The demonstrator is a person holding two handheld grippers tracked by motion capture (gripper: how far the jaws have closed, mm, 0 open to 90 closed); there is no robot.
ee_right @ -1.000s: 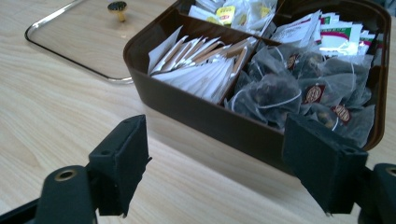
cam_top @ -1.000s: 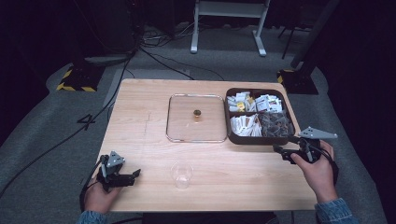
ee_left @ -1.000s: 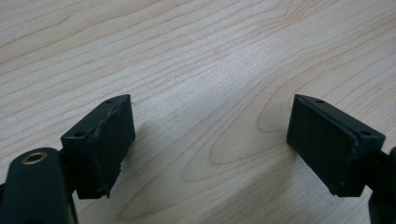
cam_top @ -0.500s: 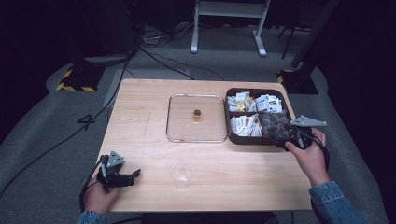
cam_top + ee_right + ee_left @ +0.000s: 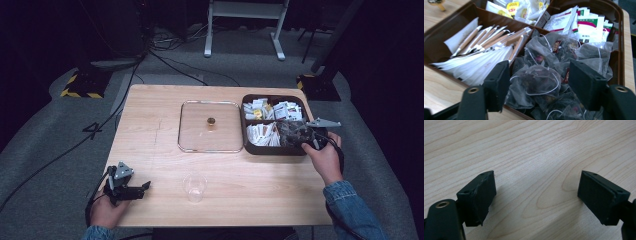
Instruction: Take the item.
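**Right jaws spread over the tea pouches**

Pale wood counter [image 5: 160,115] fills the centre of the high view, ringed by dark floor. A glass lid [image 5: 210,126] lies mid-frame, a brown divided tray [image 5: 272,149] just right of it, a clear cup [image 5: 194,187] lower centre. The left gripper [image 5: 145,186] rests at lower left.

Left gripper view: jaws spread wide over bare wood.

Right gripper view: the right gripper [image 5: 540,86] hangs released, jaws flanking mesh tea pouches [image 5: 541,83] in the tray's near compartment; paper sticks [image 5: 490,40] fill the compartment at left.
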